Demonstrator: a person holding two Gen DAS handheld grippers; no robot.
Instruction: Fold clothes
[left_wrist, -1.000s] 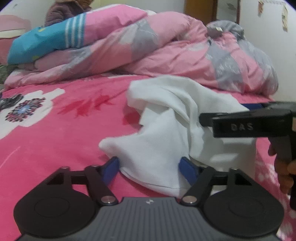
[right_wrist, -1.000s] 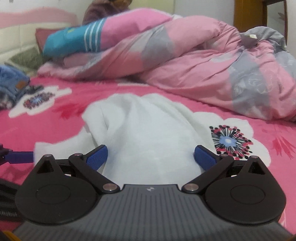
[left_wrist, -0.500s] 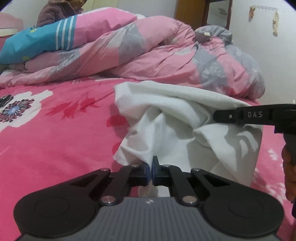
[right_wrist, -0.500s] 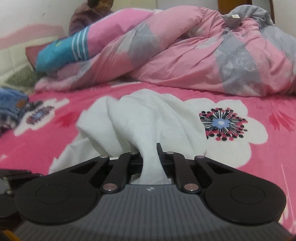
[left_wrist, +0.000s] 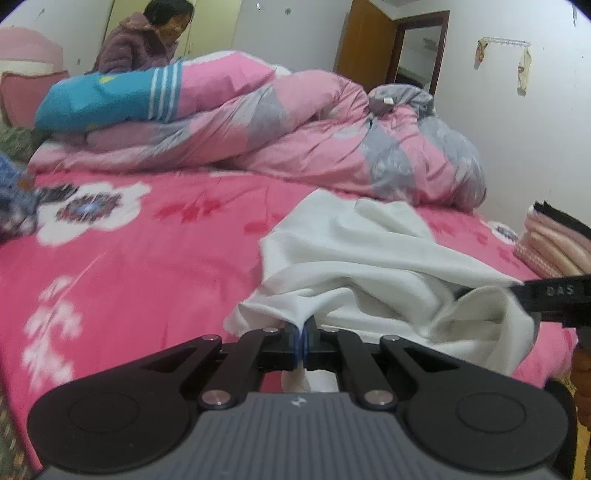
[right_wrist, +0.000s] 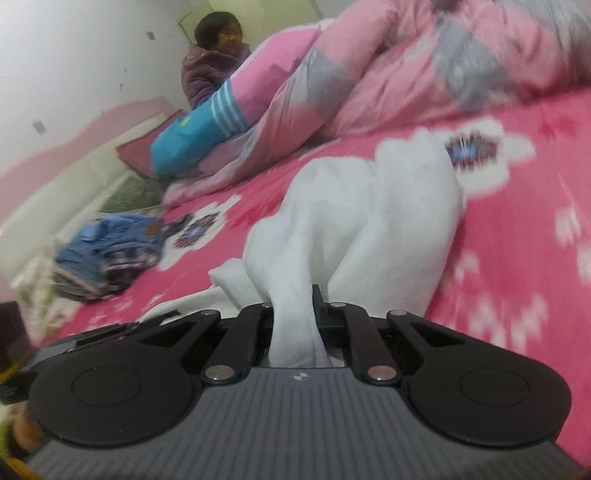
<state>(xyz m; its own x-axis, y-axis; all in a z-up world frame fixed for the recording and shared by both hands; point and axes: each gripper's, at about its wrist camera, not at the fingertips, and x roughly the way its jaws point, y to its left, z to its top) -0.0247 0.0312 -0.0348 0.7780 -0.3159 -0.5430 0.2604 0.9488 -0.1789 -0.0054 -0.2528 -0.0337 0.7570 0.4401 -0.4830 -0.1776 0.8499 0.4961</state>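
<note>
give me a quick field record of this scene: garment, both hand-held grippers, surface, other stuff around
garment: white garment, crumpled, partly lifted
left hand-held gripper: shut on the garment's edge
right hand-held gripper: shut on a bunched fold
surface: pink floral bedsheet
behind: pink and grey quilt
far side: person in a purple jacket
other clothes: blue pile
</note>
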